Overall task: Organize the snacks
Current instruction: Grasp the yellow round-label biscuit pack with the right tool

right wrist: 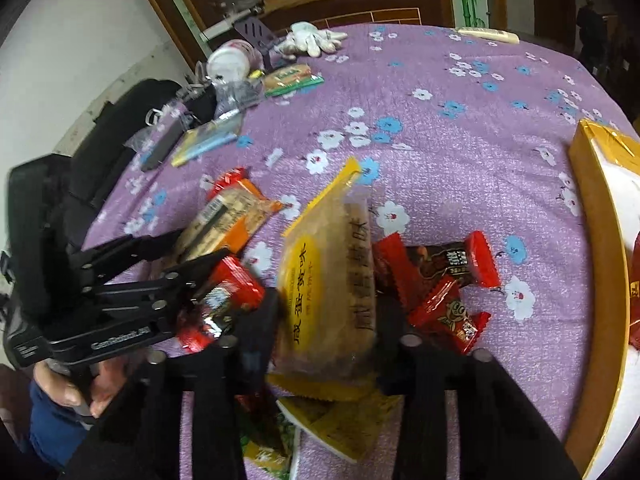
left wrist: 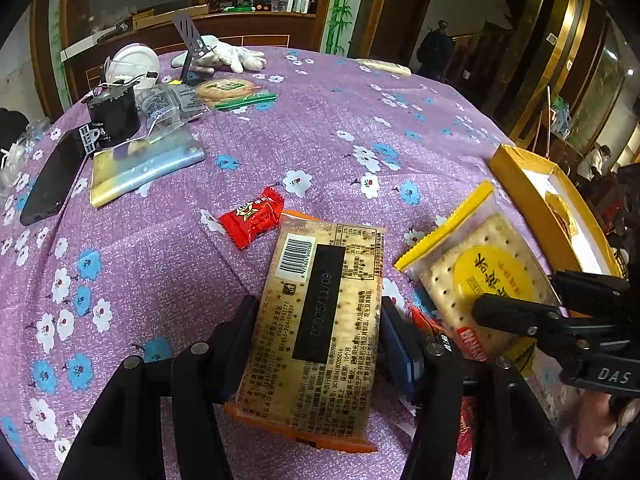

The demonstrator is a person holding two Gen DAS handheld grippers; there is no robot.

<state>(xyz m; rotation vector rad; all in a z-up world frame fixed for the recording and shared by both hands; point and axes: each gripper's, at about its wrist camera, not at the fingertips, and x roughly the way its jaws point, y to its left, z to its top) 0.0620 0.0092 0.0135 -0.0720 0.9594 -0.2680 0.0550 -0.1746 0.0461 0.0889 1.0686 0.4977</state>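
The left gripper (left wrist: 320,340) pinches an orange-edged cracker packet (left wrist: 316,328) across its width, with its barcode side up and its far end pointing away from the fingers. The right gripper (right wrist: 328,320) is pressed onto a yellow-edged cracker packet (right wrist: 328,280), which stands on its edge between the two fingers. The view here is blurred, so I cannot tell how firm this grip is.

Just beyond the left gripper lies a red candy (left wrist: 254,216) on the purple flowered tablecloth (left wrist: 160,240). To the right of the right gripper are more red candies (right wrist: 448,312), and further to that side is the open yellow box (right wrist: 600,240).

I judge that the step in hand is picking up both cracker packets. The next move probably calls for carrying them to the box and laying them flat inside, without dropping the tilted one.
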